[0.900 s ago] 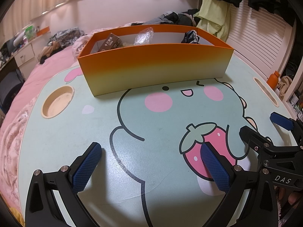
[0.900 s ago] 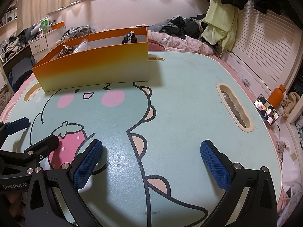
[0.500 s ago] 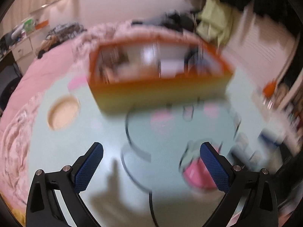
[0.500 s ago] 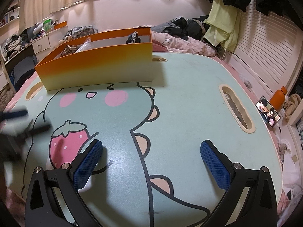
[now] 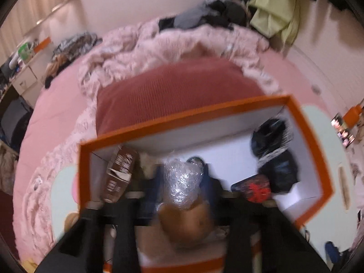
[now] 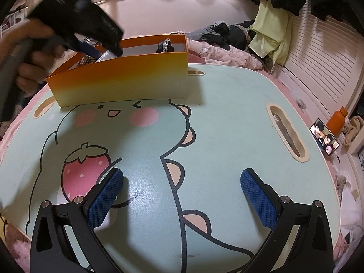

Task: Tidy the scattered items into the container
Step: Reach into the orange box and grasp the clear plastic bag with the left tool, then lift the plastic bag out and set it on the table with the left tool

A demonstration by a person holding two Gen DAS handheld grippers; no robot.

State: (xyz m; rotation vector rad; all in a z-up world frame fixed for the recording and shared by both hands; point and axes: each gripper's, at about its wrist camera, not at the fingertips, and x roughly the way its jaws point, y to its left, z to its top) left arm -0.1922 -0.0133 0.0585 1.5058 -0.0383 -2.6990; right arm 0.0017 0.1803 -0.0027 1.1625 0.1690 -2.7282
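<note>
Left claw [image 5: 182,195] clamped on crinkly plastic bundle [image 5: 182,179] above orange box [image 6: 127,77], right claw [image 6: 182,191] apart over counter [image 6: 227,113]; a snagged release risks dragging the bundle out.

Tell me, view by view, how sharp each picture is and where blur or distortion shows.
Left wrist view: motion-blurred throughout; the orange box rim smears, the crinkled clear wrap glints, and the left gripper is a dark smudge. Right wrist view: sharp on the table and the right gripper, with fisheye bending the edges; only the hand at upper left is blurred.
</note>
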